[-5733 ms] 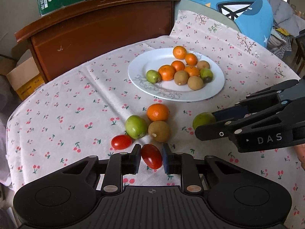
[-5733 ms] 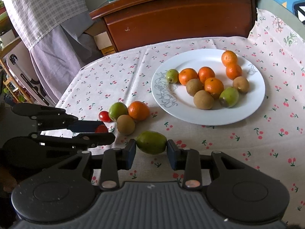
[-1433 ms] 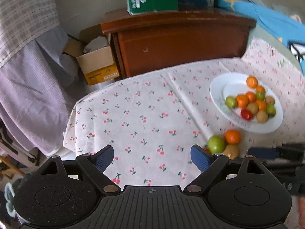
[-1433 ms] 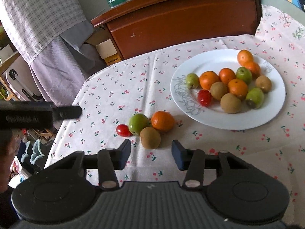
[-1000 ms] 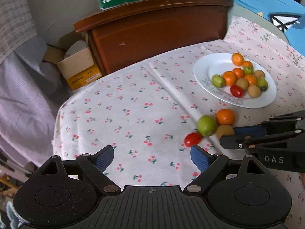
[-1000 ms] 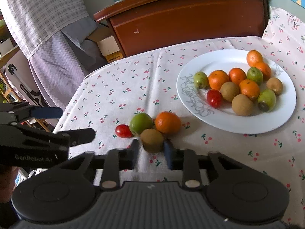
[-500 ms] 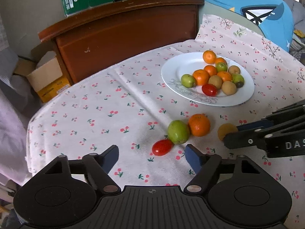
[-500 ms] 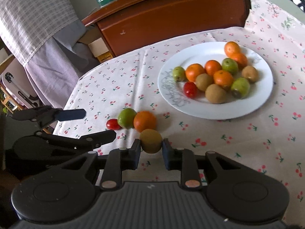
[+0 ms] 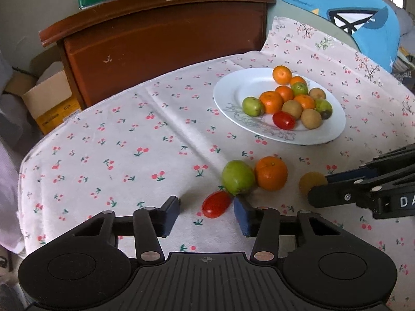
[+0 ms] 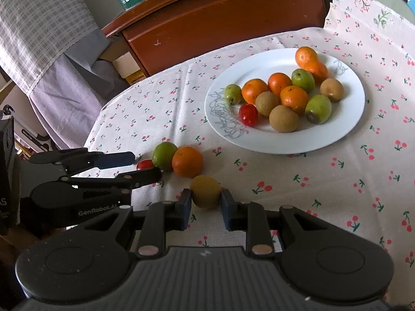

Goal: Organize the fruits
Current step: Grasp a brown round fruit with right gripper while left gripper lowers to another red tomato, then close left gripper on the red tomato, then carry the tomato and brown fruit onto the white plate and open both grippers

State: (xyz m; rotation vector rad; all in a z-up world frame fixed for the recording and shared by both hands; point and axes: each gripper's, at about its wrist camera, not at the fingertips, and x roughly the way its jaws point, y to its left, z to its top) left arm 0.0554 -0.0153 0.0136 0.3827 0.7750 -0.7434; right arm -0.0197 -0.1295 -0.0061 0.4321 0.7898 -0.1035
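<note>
A white plate (image 9: 334, 132) (image 10: 352, 119) holds several oranges, green fruits, kiwis and a red tomato. On the cloth lie a red tomato (image 9: 216, 204) (image 10: 145, 164), a green fruit (image 9: 238, 177) (image 10: 164, 155) and an orange (image 9: 271, 173) (image 10: 187, 161). My left gripper (image 9: 206, 215) is open, with the loose tomato between its fingers near the right one. My right gripper (image 10: 206, 207) is shut on a brown kiwi (image 10: 205, 191) (image 9: 312, 182), held just above the cloth.
The table wears a cherry-print cloth (image 9: 129, 142). A dark wooden headboard (image 9: 160, 33) stands behind it, with a cardboard box (image 9: 49, 98) at the left and a blue cushion (image 9: 337, 20) at the back right. A checked cloth (image 10: 44, 26) hangs at the left.
My right gripper has closed on the kiwi and drawn it away from the orange. My left gripper has moved in low around the loose tomato and narrowed its opening.
</note>
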